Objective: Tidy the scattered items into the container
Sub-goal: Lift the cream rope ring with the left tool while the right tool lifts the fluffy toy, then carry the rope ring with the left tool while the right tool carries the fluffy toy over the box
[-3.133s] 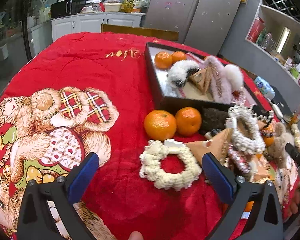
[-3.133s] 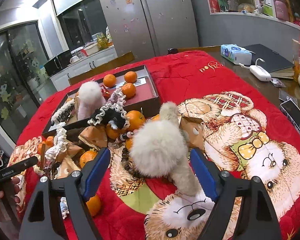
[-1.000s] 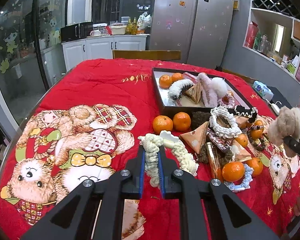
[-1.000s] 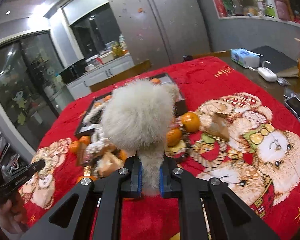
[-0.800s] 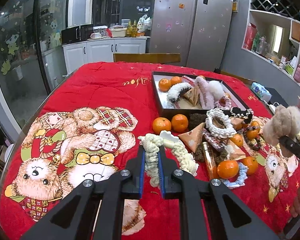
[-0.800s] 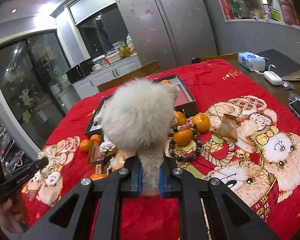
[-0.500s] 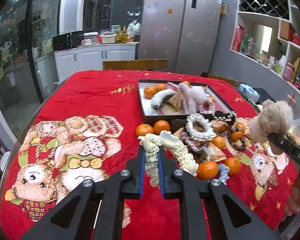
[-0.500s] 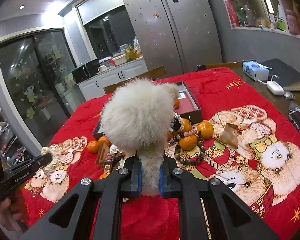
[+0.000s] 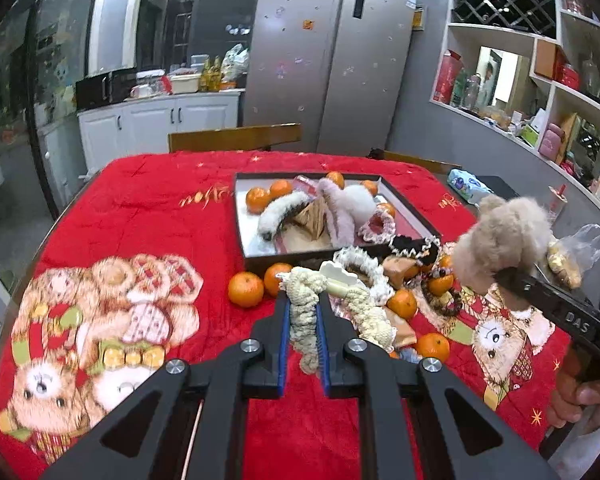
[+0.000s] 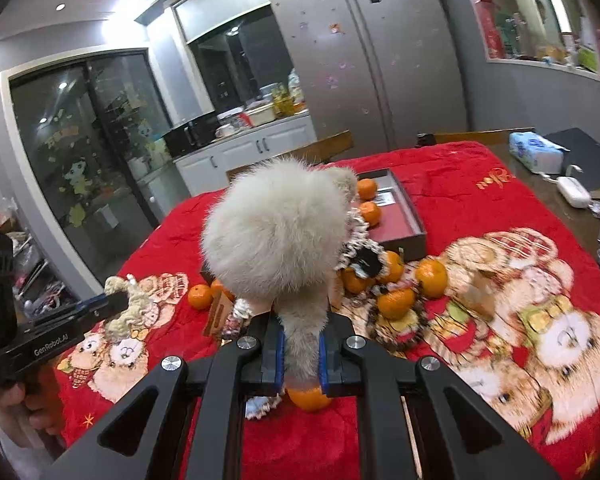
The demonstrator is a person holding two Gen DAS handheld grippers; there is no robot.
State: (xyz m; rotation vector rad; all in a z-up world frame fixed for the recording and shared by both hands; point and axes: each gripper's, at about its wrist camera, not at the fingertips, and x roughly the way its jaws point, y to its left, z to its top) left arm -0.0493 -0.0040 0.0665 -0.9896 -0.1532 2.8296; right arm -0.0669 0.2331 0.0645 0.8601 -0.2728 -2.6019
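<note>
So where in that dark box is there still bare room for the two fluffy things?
Bare floor shows along the box's right side, beside the pink ruffled band, and at its near left corner in front of the white furry clip. The middle and back are crowded with oranges and fluffy pieces.

The near edge of the tray is fronted by oranges and a heap of hair ties, so low passage there is blocked. The tray's right half is crowded with fluffy items; bare floor is left at its left side. Open blanket lies left of the tray.
</note>
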